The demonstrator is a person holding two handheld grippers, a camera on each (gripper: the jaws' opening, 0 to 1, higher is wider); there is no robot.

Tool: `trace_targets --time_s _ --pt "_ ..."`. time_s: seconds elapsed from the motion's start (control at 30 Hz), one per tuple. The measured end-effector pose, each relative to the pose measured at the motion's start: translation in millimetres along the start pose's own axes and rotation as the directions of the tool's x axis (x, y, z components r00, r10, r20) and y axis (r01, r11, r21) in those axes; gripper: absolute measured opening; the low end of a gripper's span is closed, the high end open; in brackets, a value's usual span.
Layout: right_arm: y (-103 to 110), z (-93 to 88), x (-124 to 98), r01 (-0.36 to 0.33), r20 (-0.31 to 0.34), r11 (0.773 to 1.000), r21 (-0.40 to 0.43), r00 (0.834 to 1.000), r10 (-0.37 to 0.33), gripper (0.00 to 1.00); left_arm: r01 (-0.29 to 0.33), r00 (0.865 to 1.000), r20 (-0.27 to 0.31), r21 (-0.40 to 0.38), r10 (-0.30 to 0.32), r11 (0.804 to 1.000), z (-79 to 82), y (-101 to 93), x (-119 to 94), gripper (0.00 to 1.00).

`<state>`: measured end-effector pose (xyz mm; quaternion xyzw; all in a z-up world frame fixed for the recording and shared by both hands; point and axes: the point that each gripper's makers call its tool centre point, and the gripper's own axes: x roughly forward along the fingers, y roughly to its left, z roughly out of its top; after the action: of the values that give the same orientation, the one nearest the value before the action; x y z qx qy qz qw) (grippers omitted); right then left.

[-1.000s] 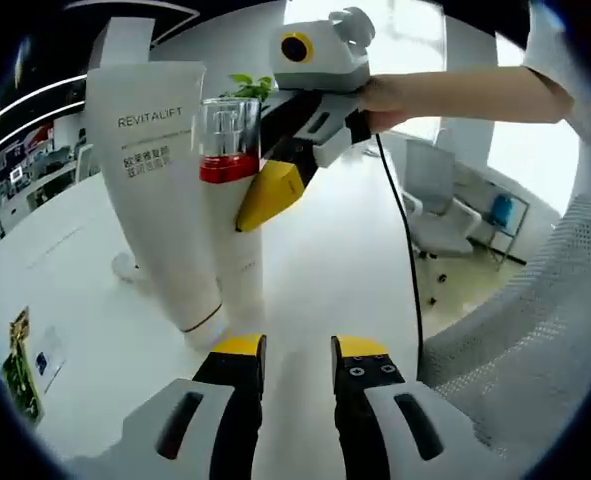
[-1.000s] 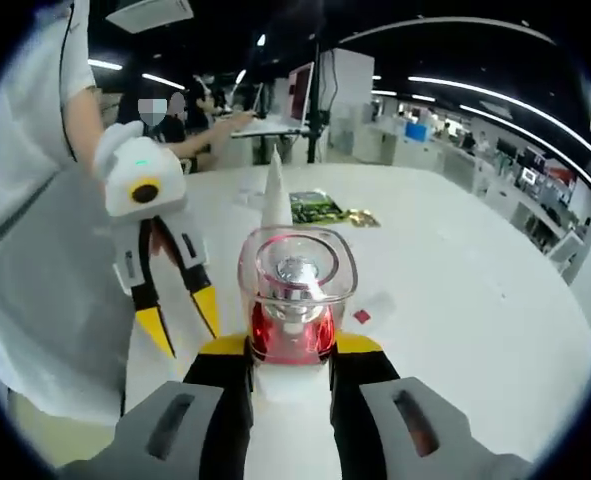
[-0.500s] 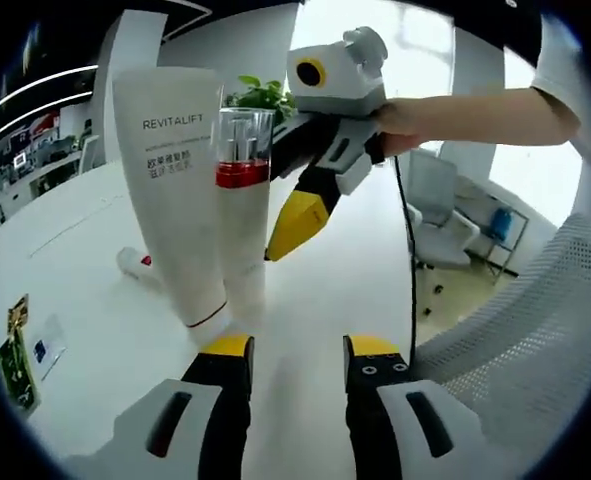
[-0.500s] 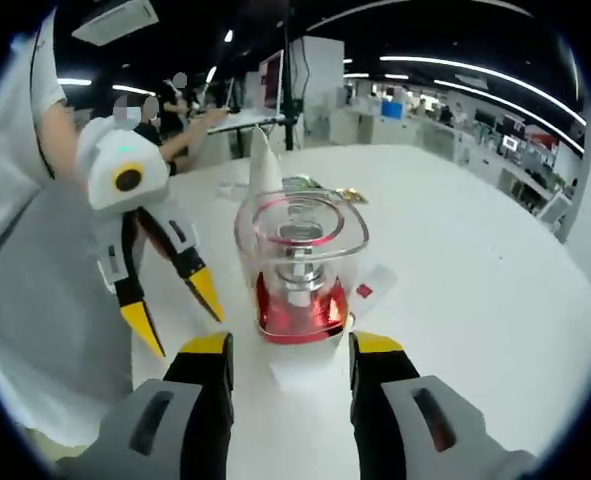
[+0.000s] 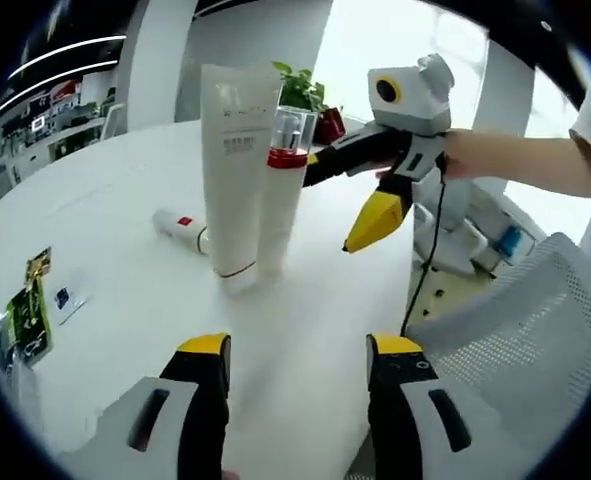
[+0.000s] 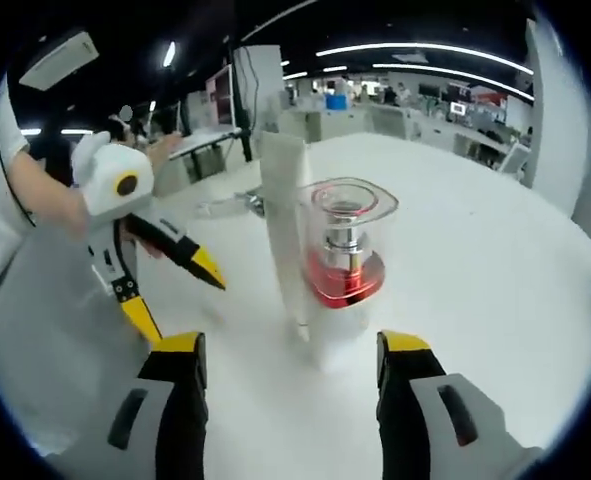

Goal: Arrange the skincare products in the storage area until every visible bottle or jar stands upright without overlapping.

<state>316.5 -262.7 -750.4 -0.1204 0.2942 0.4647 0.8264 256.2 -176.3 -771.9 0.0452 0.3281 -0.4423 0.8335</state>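
A tall white tube (image 5: pixel 237 170) stands cap-down on the white table (image 5: pixel 115 260). Touching its right side stands a white bottle (image 5: pixel 280 200) with a red band and a clear cap. A small white tube (image 5: pixel 180 228) lies flat behind them. My right gripper (image 5: pixel 345 195) comes in from the right, open, with its jaws apart from the bottle. My left gripper (image 5: pixel 300 350) is open and bare, short of both. In the right gripper view the bottle (image 6: pixel 345 270) and tall tube (image 6: pixel 287 220) stand just beyond my open right gripper (image 6: pixel 293 345). The left gripper (image 6: pixel 180 300) shows open at the left.
A green packet (image 5: pixel 20 335) and a small card lie at the table's left edge. A potted plant (image 5: pixel 300 90) stands at the back. A grey mesh chair (image 5: pixel 535 330) and a black cable (image 5: pixel 425 250) are to the right, off the table.
My right gripper opened, let go of the red-banded bottle and drew back. The bottle now stands on its own beside the tall tube. My left gripper also pulled away.
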Motion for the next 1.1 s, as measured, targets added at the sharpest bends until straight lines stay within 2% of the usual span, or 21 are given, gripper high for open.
trace_targets --time_s 0.03,0.1,0.23,0.53,0.83,0.93,1.1 --pt "7 -0.5 -2 0.017 0.004 1.000 0.027 1.000 -0.017 0.72 -0.012 1.000 -0.004 -0.005 0.012 1.000 -1.7 1.7 -6 0.58" --pt "14 -0.8 -4 0.034 0.016 0.998 0.043 0.999 -0.034 0.73 -0.025 1.000 -0.007 -0.023 0.025 0.999 -6.6 7.6 -16 0.63" --pt "30 -1.0 -4 0.046 0.023 0.996 0.075 0.999 -0.048 0.75 -0.043 0.999 -0.005 -0.047 0.042 0.998 -12.8 16.4 -36 0.63" --pt "58 2.6 -8 0.077 0.039 0.988 0.136 0.996 -0.083 0.78 -0.091 0.996 0.012 -0.136 0.094 0.986 -24.7 40.0 -77 0.72" --pt "86 7.7 -13 0.089 0.060 0.978 0.191 0.993 -0.102 0.81 -0.122 0.991 0.029 -0.204 0.131 0.971 -41.4 51.1 -117 0.82" --pt "93 12.9 -12 0.085 0.086 0.973 0.217 0.991 -0.106 0.81 -0.139 0.988 0.036 -0.224 0.151 0.965 -45.2 54.5 -129 0.85" --pt "106 13.3 -7 0.082 0.068 0.975 0.207 0.993 -0.098 0.82 -0.160 0.984 0.038 -0.239 0.174 0.958 -56.9 63.3 -146 0.89"
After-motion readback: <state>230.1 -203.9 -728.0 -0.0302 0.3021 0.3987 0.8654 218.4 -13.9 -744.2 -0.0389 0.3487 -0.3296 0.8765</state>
